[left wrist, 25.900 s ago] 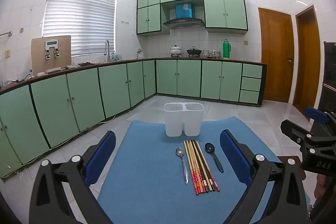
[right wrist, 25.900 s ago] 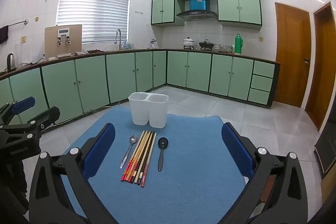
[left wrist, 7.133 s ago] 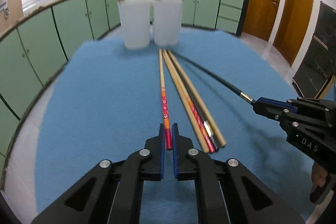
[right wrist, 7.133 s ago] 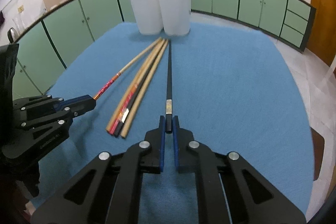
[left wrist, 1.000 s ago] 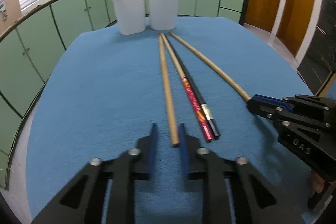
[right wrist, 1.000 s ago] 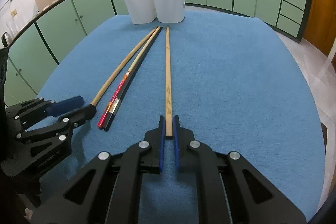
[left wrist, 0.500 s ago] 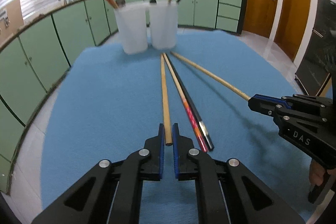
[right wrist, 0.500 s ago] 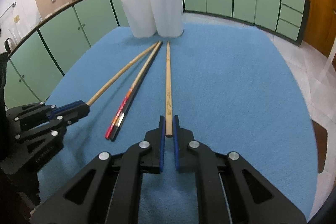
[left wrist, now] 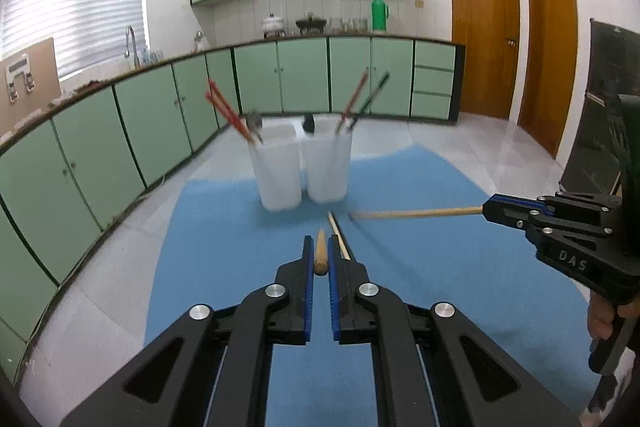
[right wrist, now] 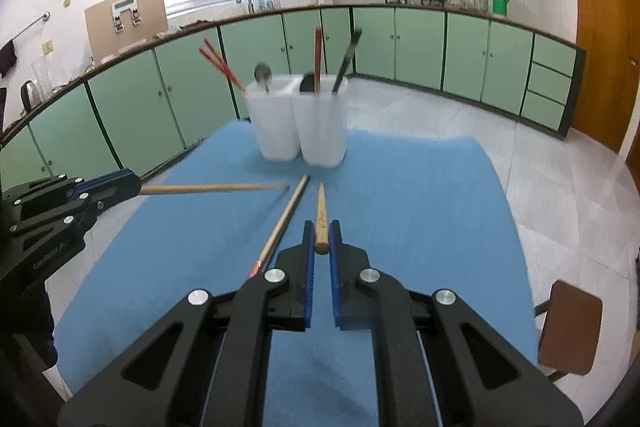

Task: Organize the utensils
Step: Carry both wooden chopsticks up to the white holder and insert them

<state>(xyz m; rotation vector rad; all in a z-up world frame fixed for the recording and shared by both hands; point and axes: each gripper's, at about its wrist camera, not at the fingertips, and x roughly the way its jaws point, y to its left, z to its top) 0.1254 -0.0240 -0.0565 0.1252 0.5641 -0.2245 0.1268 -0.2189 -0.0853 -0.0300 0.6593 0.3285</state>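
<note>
My left gripper [left wrist: 319, 247] is shut on the end of a plain wooden chopstick [left wrist: 320, 255] and holds it above the blue mat [left wrist: 240, 227]. My right gripper [right wrist: 321, 231] is shut on a second plain wooden chopstick [right wrist: 320, 207], also lifted. Each gripper shows in the other's view, the right gripper [left wrist: 494, 209] at the right and the left gripper [right wrist: 134, 185] at the left. A remaining pair of chopsticks [right wrist: 285, 221] lies on the mat. Ahead stand two white holders [right wrist: 276, 131] [right wrist: 322, 135]. The left one holds red chopsticks and a metal spoon, the right one a black spoon and two chopsticks.
The mat's edges drop to a tiled floor [right wrist: 560, 187] on all sides. A brown chair seat [right wrist: 570, 315] stands off the right edge. Green cabinets [left wrist: 100, 147] line the walls behind the holders. A hand [left wrist: 600, 315] grips the right tool.
Both grippers have risen and tilted up, each lifting its wooden chopstick off the mat. The two held sticks now point towards the holders; the other pair stays on the mat.
</note>
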